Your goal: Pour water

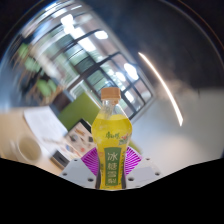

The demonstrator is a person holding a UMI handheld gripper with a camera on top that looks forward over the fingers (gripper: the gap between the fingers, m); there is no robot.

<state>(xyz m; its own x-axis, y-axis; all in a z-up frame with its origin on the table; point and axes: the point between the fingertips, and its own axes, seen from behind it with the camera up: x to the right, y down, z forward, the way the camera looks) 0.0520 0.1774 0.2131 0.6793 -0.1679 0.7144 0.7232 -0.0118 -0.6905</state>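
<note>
Item: bottle (pixel 113 143), orange cap, yellow liquid, green label. Location: upright between gripper (pixel 112 166) pads, both pressing label; lifted off surface (pixel 35 135). Step: carry phase. Next: find receiving vessel, tilt neck downward.

Gripper (pixel 112 172) body noted at the base of the gripper view. Two fingers are seen, pale grey to white in colour, with flat angular outer faces. Inner faces are lined with magenta pads (pixel 97 160); fine horizontal ribbing is made out on the pad surfaces. A small dark round mark, possibly a screw, is observed on the left finger's outer face. Cables and further markings cannot be made out. No sleeve or clothing is visible.
</note>
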